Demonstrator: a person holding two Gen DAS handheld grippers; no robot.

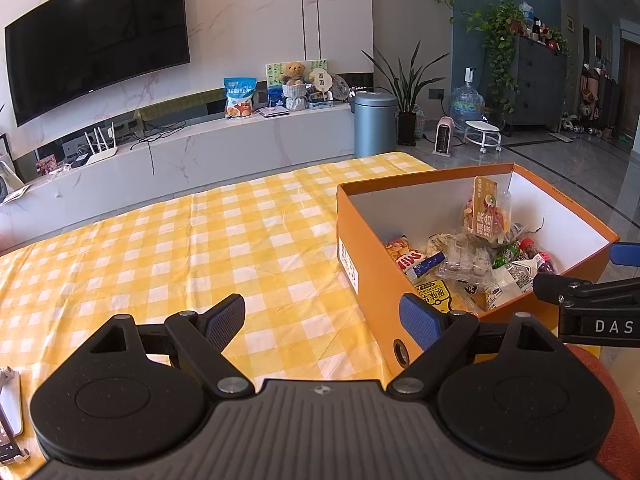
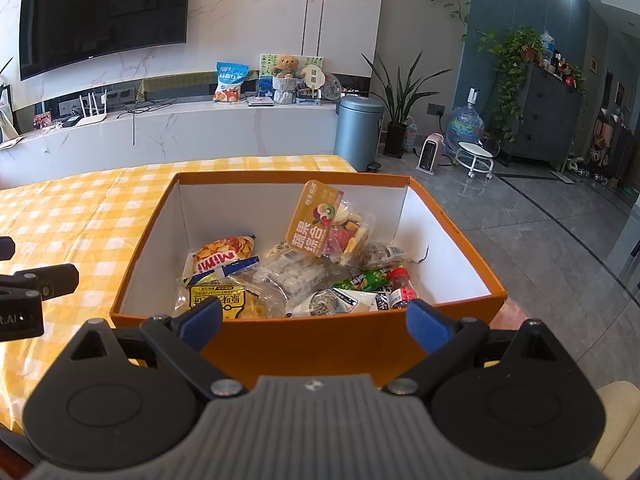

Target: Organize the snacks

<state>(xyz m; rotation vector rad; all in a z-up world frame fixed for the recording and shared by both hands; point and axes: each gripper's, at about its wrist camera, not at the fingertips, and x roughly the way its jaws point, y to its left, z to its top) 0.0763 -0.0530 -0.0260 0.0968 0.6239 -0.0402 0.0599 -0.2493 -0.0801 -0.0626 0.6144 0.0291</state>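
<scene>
The left gripper (image 1: 324, 318) sits low in its frame with its blue pads spread wide and nothing between them, over the yellow checked tablecloth (image 1: 180, 248), which is bare across the left and centre of that view. The orange box (image 2: 304, 340) stands at the right end of the table, near its edge, with grey floor beyond. The right gripper (image 2: 316, 322) also has its pads wide apart and empty, just in front of the box's near wall. The snacks (image 2: 288, 276) lie heaped in the near half of the box; a fruit-mix bag (image 2: 316, 220) tilts up above them. The far half shows bare white walls.
</scene>
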